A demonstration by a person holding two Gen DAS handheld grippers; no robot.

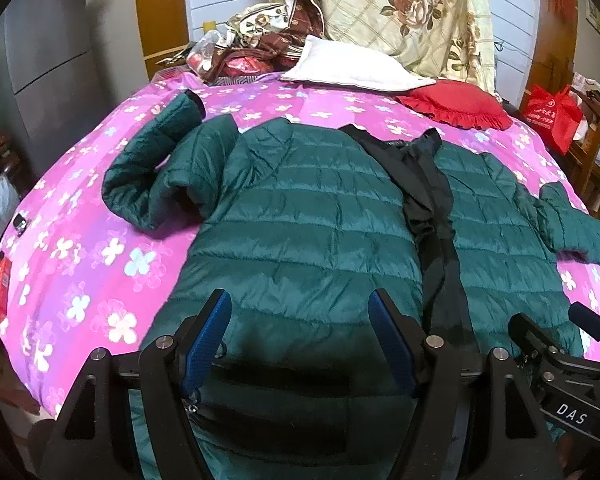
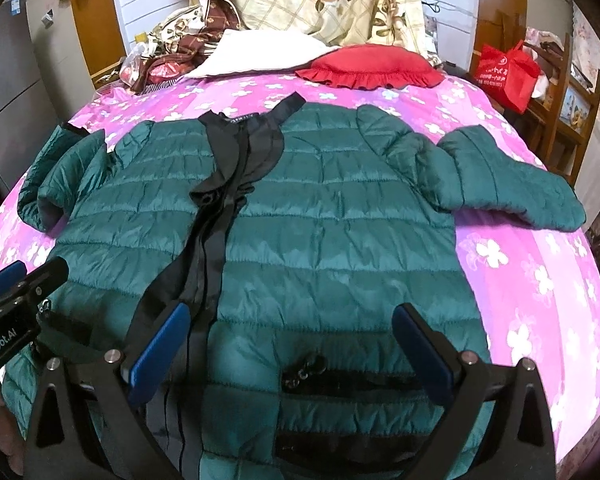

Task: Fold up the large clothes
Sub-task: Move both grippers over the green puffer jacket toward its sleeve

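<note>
A dark green quilted puffer jacket (image 1: 300, 216) lies flat, front up, on the pink flowered bedspread (image 1: 80, 264), collar toward the far side; it also shows in the right wrist view (image 2: 332, 232). Its black zipper placket (image 1: 436, 216) runs down the middle and hangs partly open. Both sleeves are bent, one at each side (image 1: 148, 168) (image 2: 508, 184). My left gripper (image 1: 300, 308) is open and empty over the jacket's left lower half. My right gripper (image 2: 292, 316) is open and empty over the right lower half, above a black pocket strip (image 2: 352, 384).
A white pillow (image 1: 352, 66), a red frilled cushion (image 1: 456, 104) and a heap of flowered bedding (image 1: 400, 12) lie at the head of the bed. A red bag (image 1: 552, 116) hangs at the right. A grey cabinet (image 1: 48, 56) stands left. A red box (image 1: 0, 288) lies at the bed's left edge.
</note>
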